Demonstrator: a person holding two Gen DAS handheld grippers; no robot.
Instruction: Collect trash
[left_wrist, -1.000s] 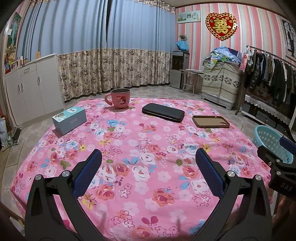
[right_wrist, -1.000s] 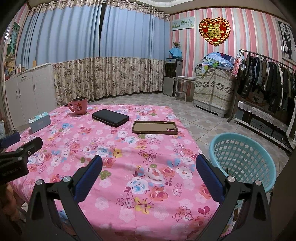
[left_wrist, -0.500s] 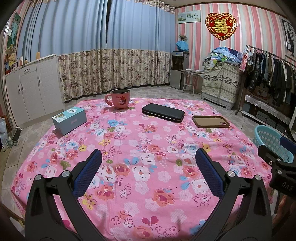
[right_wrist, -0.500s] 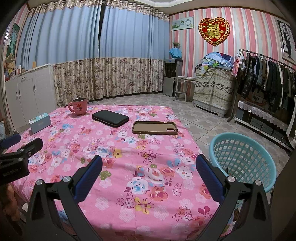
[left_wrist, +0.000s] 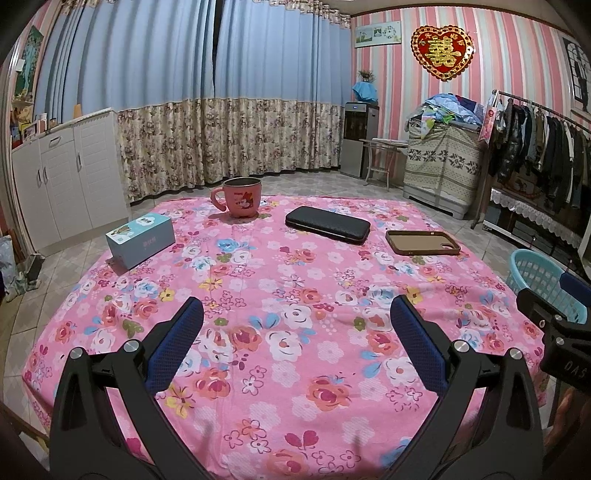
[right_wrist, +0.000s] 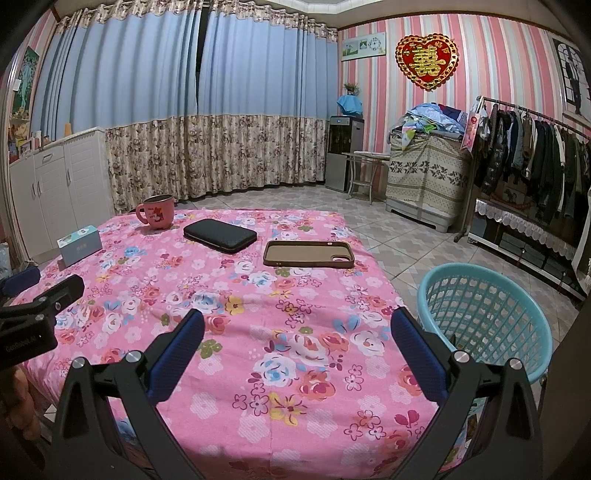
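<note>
A pink flowered table (left_wrist: 295, 295) (right_wrist: 229, 295) carries a pink mug (left_wrist: 240, 197) (right_wrist: 158, 212), a light blue box (left_wrist: 140, 240) (right_wrist: 79, 244), a black case (left_wrist: 327, 224) (right_wrist: 219, 235) and a brown phone case (left_wrist: 423, 242) (right_wrist: 308, 254). A turquoise basket (right_wrist: 484, 317) (left_wrist: 543, 284) stands on the floor at the table's right. My left gripper (left_wrist: 295, 314) is open and empty over the table's near side. My right gripper (right_wrist: 295, 325) is open and empty over the near right corner, beside the basket. No loose trash shows on the cloth.
White cabinets (left_wrist: 62, 177) stand left of the table. A water dispenser (right_wrist: 345, 151), a small stool, a covered chest piled with clothes (right_wrist: 428, 177) and a rack of hanging clothes (right_wrist: 532, 162) line the right wall. Tiled floor lies beyond the table.
</note>
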